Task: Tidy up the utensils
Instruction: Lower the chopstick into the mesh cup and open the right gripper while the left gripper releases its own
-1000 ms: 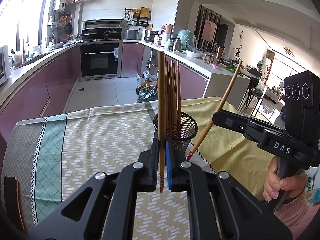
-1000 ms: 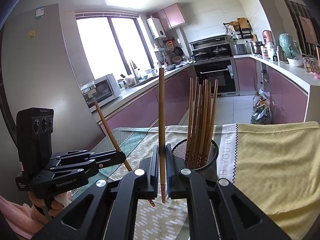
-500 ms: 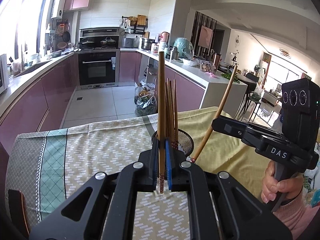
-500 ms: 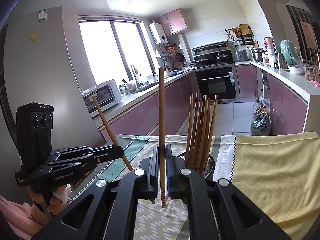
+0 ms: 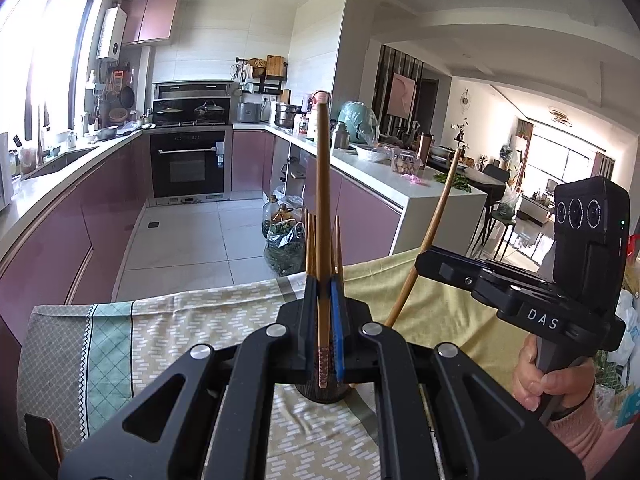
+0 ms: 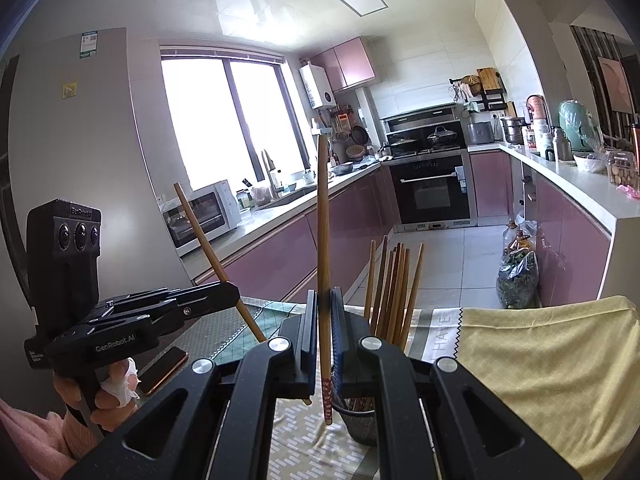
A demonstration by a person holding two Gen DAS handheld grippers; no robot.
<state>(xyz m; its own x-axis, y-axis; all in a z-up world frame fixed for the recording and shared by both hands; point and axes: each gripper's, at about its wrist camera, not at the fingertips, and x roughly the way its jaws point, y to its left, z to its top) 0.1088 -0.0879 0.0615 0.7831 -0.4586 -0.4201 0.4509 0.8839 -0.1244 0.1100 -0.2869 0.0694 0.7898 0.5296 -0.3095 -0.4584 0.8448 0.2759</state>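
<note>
**Two chopsticks held over the holder**

The left gripper [image 5: 325, 320] pinches an upright chopstick [image 5: 322, 216]; the right gripper [image 6: 325, 336] clamps another chopstick [image 6: 323, 240]. Just beyond both, the mesh holder [image 6: 360, 420] of chopsticks [image 6: 394, 288] stands on the patterned tablecloth [image 5: 180, 332].

In the left wrist view, the mesh holder [image 5: 320, 394] is largely hidden behind the left gripper [image 5: 325, 312], only its base showing at lower centre. In the right wrist view, the phone [image 6: 164, 370] at lower left is partly covered by the gripper body, and the tablecloth lettering [image 6: 443, 338] is partly hidden.
</note>
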